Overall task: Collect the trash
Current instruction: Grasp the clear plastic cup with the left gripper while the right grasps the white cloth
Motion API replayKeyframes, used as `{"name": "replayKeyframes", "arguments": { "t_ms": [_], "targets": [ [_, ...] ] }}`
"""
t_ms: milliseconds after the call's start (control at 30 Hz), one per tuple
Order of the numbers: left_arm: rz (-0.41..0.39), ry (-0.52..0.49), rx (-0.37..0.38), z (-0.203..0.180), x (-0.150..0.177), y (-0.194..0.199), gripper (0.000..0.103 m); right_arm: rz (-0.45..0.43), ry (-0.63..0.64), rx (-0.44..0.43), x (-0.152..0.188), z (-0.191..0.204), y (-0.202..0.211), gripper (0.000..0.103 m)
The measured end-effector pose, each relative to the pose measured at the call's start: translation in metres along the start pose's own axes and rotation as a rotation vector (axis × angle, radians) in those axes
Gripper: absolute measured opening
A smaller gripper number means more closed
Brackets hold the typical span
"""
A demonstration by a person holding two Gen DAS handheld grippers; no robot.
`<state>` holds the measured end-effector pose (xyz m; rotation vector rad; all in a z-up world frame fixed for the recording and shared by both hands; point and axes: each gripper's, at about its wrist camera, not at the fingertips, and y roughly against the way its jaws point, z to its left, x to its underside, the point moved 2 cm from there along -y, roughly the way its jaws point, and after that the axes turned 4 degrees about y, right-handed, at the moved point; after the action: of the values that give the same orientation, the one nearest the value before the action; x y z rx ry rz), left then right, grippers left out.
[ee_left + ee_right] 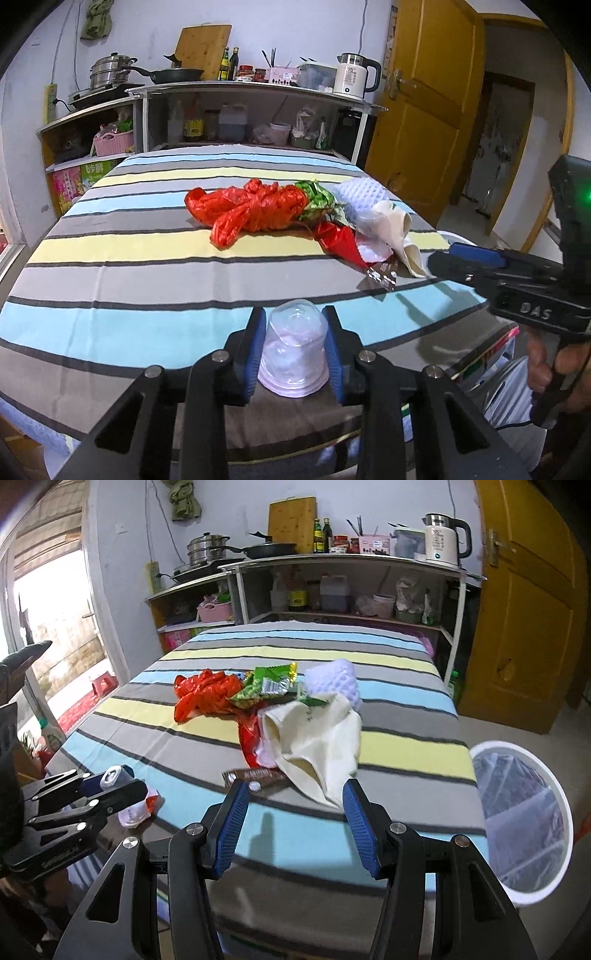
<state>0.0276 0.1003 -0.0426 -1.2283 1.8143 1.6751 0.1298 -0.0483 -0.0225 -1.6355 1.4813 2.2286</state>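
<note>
One clear plastic cup (293,356), upside down at the near edge of the striped tablecloth (122,254), sits between the blue pads of my left gripper (293,343), which appear to press its sides. One heap of trash lies mid-table: a red bag (247,210), a green wrapper (264,685), a white foam net (338,681), a cream cloth (317,742) and a brown wrapper (256,775). Only the right wrist view shows the white bin (524,819), cut off by the frame's dark corner, and my right gripper (295,825) hovering wide open and empty; from there the cup is mostly hidden.
</note>
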Motion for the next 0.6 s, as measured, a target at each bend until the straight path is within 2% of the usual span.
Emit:
{"name": "replayKeyframes", "arguments": {
  "t_ms": [267, 433, 600],
  "targets": [
    [-0.011, 0.019, 0.007, 0.006, -0.009, -0.001, 0.032, 0.006, 0.017, 0.017, -0.017, 0.004, -0.025, 0.053],
    [-0.013, 0.023, 0.011, 0.007, -0.012, -0.003, 0.032, 0.015, 0.036, 0.025, -0.023, 0.004, -0.035, 0.038],
    [-0.014, 0.021, 0.015, 0.005, -0.014, -0.004, 0.032, 0.010, 0.049, 0.026, -0.024, 0.005, -0.035, 0.016]
  ]
}}
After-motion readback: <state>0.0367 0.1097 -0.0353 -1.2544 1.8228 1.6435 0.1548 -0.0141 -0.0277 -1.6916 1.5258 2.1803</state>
